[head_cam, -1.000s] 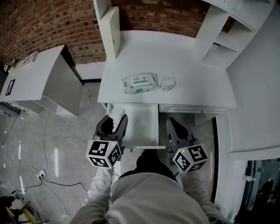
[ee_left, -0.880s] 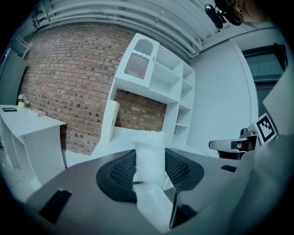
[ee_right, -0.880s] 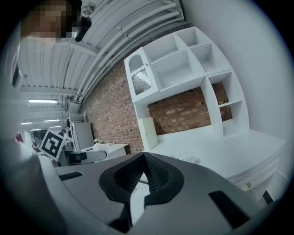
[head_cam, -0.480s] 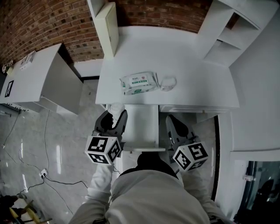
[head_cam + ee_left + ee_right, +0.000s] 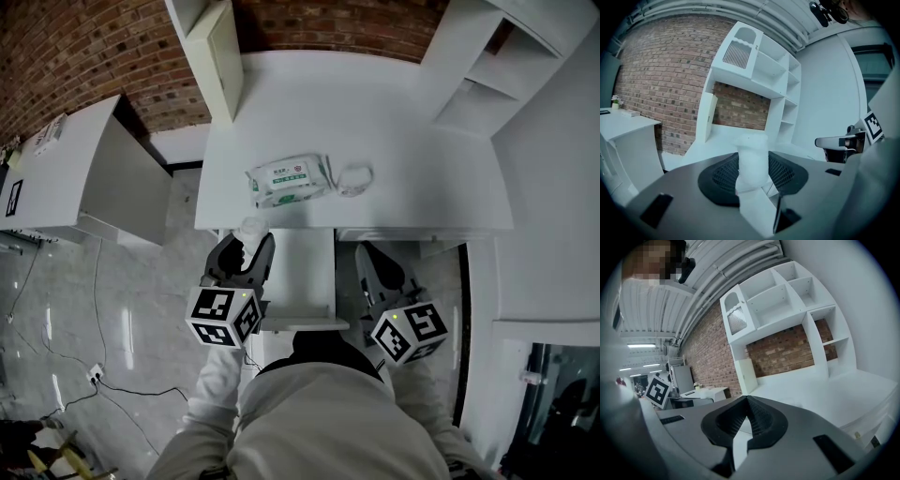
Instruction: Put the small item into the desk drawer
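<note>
My left gripper [image 5: 245, 249] is shut on a small white bottle-like item [image 5: 251, 228], which stands up between the jaws in the left gripper view [image 5: 751, 157]. It hangs at the left side of the open desk drawer [image 5: 302, 272], just before the white desk's [image 5: 375, 112] front edge. The drawer is pulled out between the two grippers and looks bare inside. My right gripper [image 5: 368, 255] is to the drawer's right, shut with nothing in it; its tips meet in the right gripper view [image 5: 749, 414].
On the desk lie a pack of wet wipes [image 5: 289, 180] and a small clear round thing [image 5: 356, 177]. White shelving [image 5: 483, 70] rises at the back right, a white panel [image 5: 217, 56] at the back left. A second white table [image 5: 61, 164] stands left; cables lie on the floor.
The left gripper with the white item has edged a little forward towards the desk's front edge. The right gripper has hardly moved.
</note>
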The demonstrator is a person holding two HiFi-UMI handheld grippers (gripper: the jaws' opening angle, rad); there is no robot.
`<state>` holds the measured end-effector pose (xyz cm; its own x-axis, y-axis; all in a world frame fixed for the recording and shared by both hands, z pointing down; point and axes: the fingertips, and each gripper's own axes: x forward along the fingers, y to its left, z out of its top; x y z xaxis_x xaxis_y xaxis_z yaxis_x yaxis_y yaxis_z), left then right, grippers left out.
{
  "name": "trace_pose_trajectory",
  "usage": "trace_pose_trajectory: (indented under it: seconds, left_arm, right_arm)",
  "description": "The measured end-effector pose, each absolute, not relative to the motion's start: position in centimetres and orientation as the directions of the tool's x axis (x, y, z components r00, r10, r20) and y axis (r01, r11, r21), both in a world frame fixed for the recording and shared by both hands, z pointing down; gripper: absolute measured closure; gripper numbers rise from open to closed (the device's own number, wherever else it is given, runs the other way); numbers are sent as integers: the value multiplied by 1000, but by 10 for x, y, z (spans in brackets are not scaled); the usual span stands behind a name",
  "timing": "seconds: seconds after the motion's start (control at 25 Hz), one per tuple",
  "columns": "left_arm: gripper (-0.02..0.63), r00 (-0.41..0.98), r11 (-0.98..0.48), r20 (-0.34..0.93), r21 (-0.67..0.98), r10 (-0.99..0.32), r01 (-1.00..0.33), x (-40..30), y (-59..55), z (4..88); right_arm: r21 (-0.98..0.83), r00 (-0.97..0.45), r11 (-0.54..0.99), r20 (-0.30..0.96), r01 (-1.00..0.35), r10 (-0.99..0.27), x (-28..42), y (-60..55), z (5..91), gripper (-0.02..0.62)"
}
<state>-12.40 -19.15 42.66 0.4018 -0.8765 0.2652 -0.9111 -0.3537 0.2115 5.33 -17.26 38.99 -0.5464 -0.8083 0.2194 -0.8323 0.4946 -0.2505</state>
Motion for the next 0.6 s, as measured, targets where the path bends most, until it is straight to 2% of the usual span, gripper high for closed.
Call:
trace_pose_trajectory:
  seconds: [0.6]
  left_arm:
    - [414, 466, -391, 417, 256, -781, -884, -85, -210, 496]
  right_arm:
    - [-265, -530, 470, 239, -842, -814, 73, -195, 400, 569]
